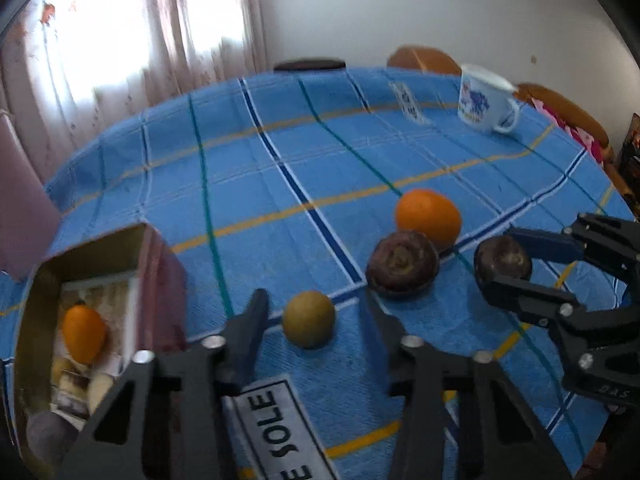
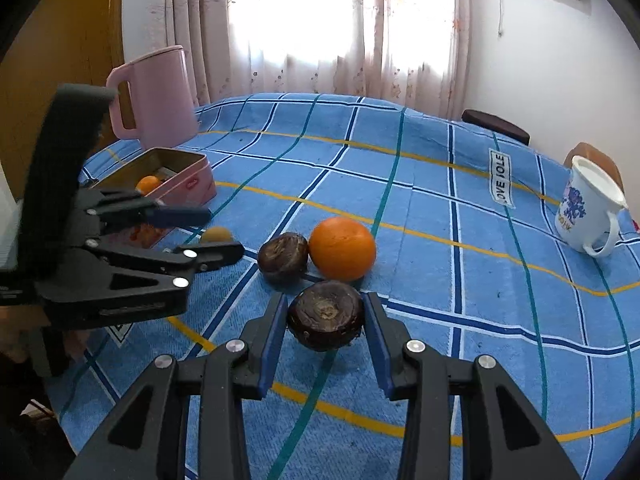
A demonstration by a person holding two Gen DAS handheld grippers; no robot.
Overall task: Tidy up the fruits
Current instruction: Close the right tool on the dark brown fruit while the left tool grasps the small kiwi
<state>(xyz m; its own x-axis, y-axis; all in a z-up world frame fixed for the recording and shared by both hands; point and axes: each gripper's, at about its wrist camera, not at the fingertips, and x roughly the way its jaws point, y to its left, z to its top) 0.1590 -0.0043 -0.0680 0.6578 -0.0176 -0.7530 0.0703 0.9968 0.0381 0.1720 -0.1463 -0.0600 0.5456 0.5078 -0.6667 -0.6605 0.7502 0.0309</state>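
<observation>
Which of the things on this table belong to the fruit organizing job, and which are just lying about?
Part of the job: large orange; nearer dark fruit; farther dark fruit; small yellow-green fruit; pink tin; small orange fruit already inside the tin.

Just lying about: white mug; pink jug; blue checked tablecloth.

A blue checked tablecloth covers the table. A white mug with a blue print stands near its far right edge, tilted in the fisheye view. A pink jug stands at the far left corner, before pale curtains. 2 white labels are sewn on the cloth.
</observation>
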